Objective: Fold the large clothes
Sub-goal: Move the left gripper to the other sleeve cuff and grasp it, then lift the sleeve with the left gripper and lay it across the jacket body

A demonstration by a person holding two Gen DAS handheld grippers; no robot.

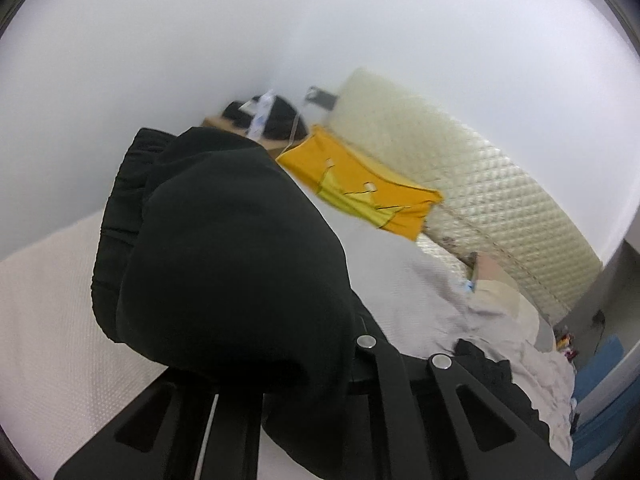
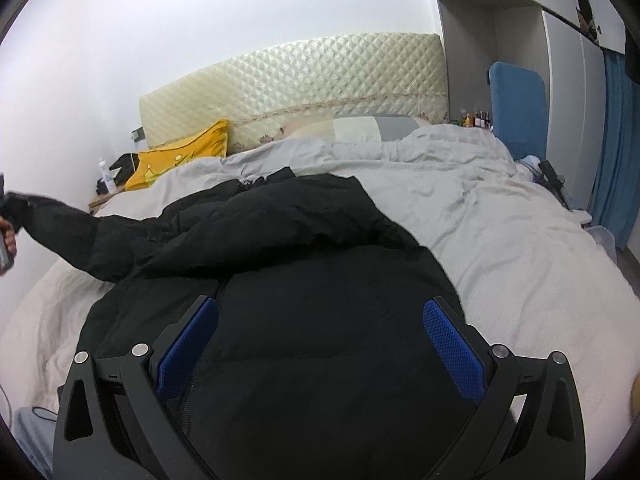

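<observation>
**Black jacket, sleeve raised, body on bed**

While the black jacket [image 2: 304,280] lies spread across the bed [image 2: 500,240], my right fingers [image 2: 452,340] stand apart over its body, blue pads either side of the dark fabric, gripping nothing. My left gripper [image 1: 304,364] holds the sleeve [image 1: 224,248] lifted clear of the bed; the cloth hides the finger tips, so I cannot tell how they stand. Yellow pillow [image 2: 180,156] near the quilted headboard [image 2: 304,80].
</observation>
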